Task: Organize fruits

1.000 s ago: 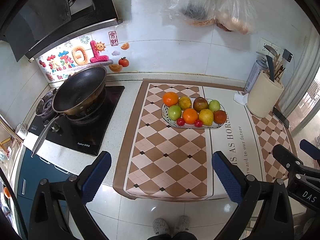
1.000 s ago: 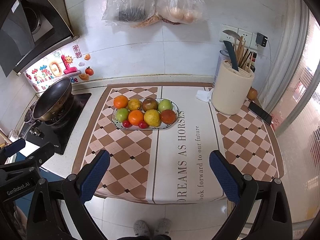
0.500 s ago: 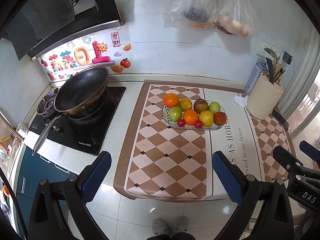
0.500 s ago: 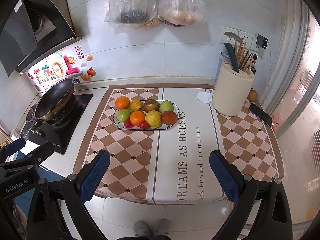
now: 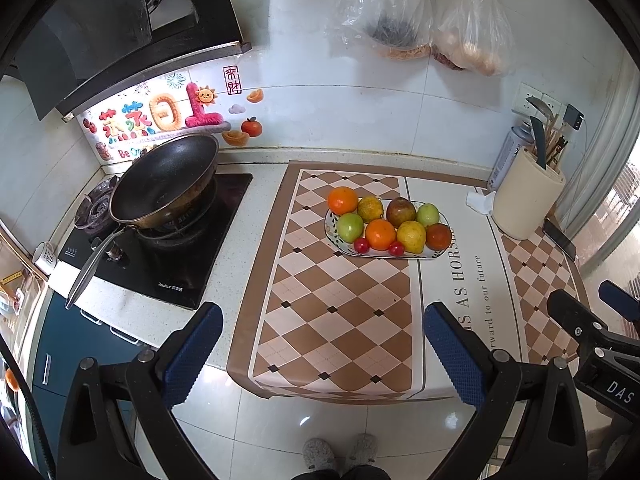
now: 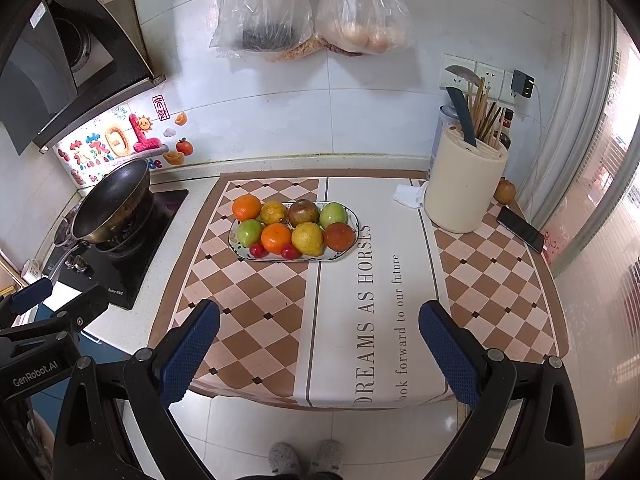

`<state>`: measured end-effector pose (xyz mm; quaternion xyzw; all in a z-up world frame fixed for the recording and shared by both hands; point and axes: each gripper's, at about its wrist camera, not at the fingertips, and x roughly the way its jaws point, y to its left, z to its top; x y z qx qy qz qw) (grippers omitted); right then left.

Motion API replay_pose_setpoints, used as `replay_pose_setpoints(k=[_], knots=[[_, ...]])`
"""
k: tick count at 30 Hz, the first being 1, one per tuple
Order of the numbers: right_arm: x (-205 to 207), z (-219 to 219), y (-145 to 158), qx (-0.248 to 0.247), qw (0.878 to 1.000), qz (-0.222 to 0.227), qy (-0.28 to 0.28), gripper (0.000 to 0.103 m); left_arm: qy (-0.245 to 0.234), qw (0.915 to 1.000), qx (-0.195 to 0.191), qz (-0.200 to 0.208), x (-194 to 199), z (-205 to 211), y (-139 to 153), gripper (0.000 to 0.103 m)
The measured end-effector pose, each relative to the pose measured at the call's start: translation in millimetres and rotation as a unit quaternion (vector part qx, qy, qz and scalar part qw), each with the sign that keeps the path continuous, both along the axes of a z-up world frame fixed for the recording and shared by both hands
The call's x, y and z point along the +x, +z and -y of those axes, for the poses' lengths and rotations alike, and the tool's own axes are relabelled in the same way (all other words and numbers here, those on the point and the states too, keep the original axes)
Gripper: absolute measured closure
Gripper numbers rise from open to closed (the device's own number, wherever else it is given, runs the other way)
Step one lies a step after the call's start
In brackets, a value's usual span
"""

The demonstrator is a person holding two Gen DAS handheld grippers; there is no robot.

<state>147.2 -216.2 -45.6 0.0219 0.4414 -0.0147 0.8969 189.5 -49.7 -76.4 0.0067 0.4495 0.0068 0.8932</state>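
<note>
A white oval plate [image 5: 434, 257] [image 6: 344, 254] sits mid-counter on a checked mat. It holds two oranges [image 5: 343, 200] [image 6: 276, 237], two green fruits [image 5: 350, 227], yellow fruits [image 5: 411, 237], a brown-red apple [image 5: 401, 211], a red fruit [image 5: 439, 236] and two small red fruits [image 5: 361, 245]. My left gripper [image 5: 320, 356] is open and empty, well short of the plate, above the counter's front edge. My right gripper [image 6: 320, 354] is open and empty too, at a like distance. Each gripper shows at the edge of the other's view.
A black wok [image 5: 164, 182] stands on the stove at the left. A cream utensil holder [image 6: 464, 184] with a knife and chopsticks stands at the right, with a phone [image 6: 520, 229] and a lone fruit [image 6: 505, 191] beside it. Two plastic bags [image 6: 308, 8] hang on the wall.
Both grippers have drawn back and risen slightly; the counter and plate look a little smaller and lower in view. The jaws stay open. The fruits have not moved.
</note>
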Motion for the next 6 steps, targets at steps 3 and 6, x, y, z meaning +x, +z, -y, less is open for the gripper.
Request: replay_pose_setpoints(k=[3,6], knots=[[-1.6,0.9,1.9,0.000,1.000,0.001,-0.001,0.001,-0.001,1.0000,0.000,0.003,-2.5,1.8,0.4,0.000],[-3.9,-0.1,3.8,-0.002,1.000,0.002,-0.001,0.001,-0.002,1.0000,0.000,0.004,-3.7,3.4,1.3,0.000]])
